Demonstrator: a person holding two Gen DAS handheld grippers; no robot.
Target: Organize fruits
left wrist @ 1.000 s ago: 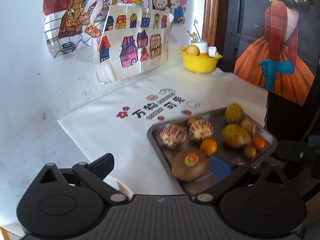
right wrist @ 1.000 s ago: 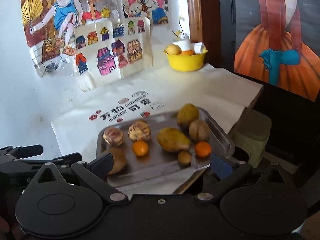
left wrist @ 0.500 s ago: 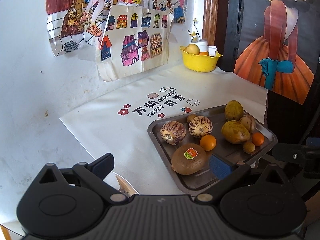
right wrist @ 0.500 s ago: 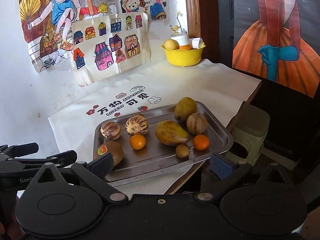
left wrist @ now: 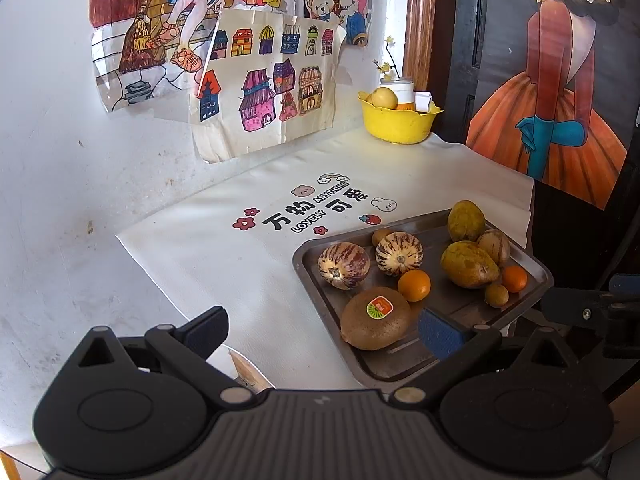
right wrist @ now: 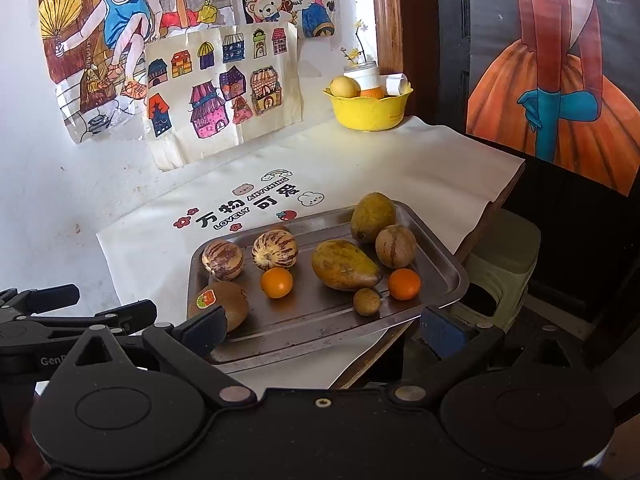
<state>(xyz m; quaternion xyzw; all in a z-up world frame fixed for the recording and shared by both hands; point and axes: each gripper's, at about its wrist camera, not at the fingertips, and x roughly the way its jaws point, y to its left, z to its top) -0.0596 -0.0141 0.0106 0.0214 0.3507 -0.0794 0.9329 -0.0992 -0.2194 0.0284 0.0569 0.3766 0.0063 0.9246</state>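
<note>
A metal tray (left wrist: 532,264) (right wrist: 448,264) sits at the front right of the white-clothed table and holds several fruits. A brown kiwi with a sticker (left wrist: 376,318) (right wrist: 224,300) lies at its near left corner. Behind it are two striped melons (left wrist: 344,266) (right wrist: 274,249), two small oranges (left wrist: 414,285) (right wrist: 277,282), two mangoes (left wrist: 469,264) (right wrist: 345,265) and a small brown fruit (right wrist: 366,301). My left gripper (left wrist: 322,326) is open and empty, just in front of the kiwi. My right gripper (right wrist: 320,326) is open and empty over the tray's front edge.
A yellow bowl (left wrist: 396,122) (right wrist: 370,110) with a fruit and a white cup stands at the table's back right corner. Drawings hang on the white wall (left wrist: 60,160) behind. A pale green stool (right wrist: 504,256) stands right of the table. The left gripper also shows in the right wrist view (right wrist: 60,312).
Both grippers have drawn a little closer to the tray and steadied; the earlier blur is gone. No fruit has moved.
</note>
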